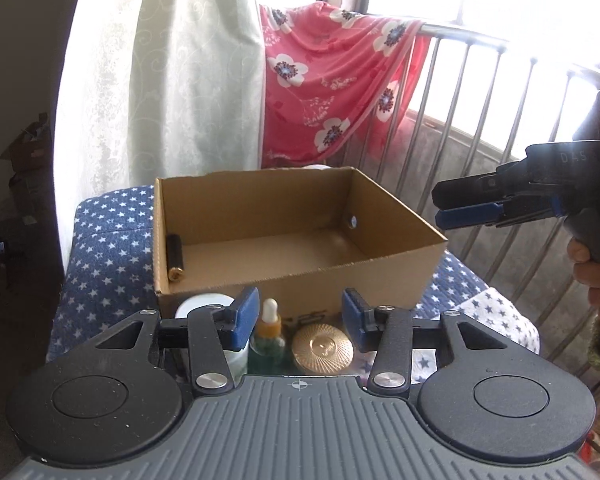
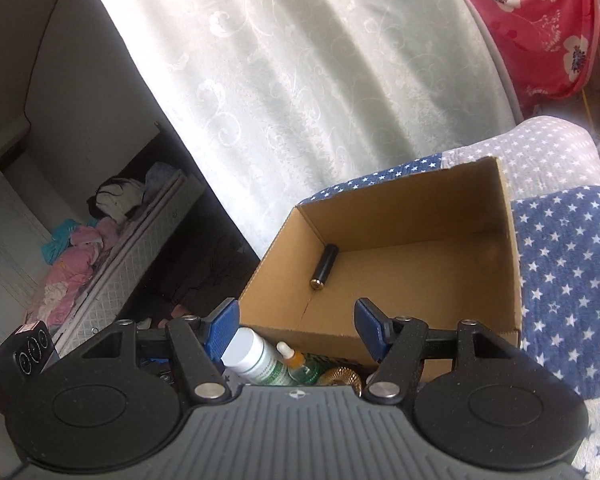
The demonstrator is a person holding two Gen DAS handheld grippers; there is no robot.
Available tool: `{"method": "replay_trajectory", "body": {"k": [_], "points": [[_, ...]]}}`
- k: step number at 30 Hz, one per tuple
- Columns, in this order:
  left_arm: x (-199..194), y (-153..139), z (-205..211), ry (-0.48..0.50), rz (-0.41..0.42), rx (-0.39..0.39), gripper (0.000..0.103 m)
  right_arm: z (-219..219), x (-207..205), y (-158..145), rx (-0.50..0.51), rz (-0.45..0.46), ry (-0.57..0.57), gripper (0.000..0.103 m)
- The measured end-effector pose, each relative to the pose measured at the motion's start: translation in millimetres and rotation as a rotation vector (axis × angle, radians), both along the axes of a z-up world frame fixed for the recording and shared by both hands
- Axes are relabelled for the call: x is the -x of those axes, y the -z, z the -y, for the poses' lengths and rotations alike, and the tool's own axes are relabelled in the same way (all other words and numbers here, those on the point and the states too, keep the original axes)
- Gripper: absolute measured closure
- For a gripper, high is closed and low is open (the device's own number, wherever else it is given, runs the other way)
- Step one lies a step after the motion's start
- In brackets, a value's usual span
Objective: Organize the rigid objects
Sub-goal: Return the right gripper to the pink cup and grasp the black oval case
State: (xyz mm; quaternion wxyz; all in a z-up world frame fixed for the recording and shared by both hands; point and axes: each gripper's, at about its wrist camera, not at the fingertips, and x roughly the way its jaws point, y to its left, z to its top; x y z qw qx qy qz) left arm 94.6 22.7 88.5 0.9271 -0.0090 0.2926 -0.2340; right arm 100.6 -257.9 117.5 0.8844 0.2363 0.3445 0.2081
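An open cardboard box (image 1: 396,216) (image 2: 512,240) stands on a star-patterned cloth. A black tube with a gold end (image 1: 175,257) (image 2: 323,266) lies inside by its left wall. In front of the box stand a white bottle (image 1: 198,304) (image 2: 260,356), a small dropper bottle (image 1: 270,324) (image 2: 294,358) and a round gold lid (image 1: 322,347) (image 2: 340,376). My left gripper (image 1: 300,320) is open and empty over these items. My right gripper (image 2: 296,328) is open and empty above them, and also shows at the right of the left wrist view (image 1: 466,204).
The blue and white star cloth (image 1: 104,248) (image 2: 564,280) covers the surface. A white curtain (image 1: 172,80), a red floral cloth (image 1: 332,80) and a metal railing (image 1: 480,112) stand behind. A bed with clothes (image 2: 80,264) lies to the left.
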Motion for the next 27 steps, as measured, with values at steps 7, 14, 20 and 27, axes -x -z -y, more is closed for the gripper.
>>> {"method": "replay_trajectory", "body": {"k": [7, 14, 20, 27], "points": [[31.8, 54.2, 39.8, 0.096, -0.059, -0.008, 0.058, -7.0, 27.7, 85.0, -0.033, -0.101, 0.036, 0.044], [43.7, 76.5, 73.9, 0.088, -0.054, -0.105, 0.067, -10.7, 23.5, 134.5, -0.090, -0.175, 0.059, 0.058], [38.6, 89.2, 77.8, 0.067, -0.089, -0.127, 0.070, -10.9, 18.9, 149.2, -0.153, -0.196, 0.041, 0.080], [34.6, 90.3, 74.9, 0.080, -0.109, -0.106, 0.068, -12.9, 26.5, 137.6, -0.171, -0.141, 0.019, 0.082]]}}
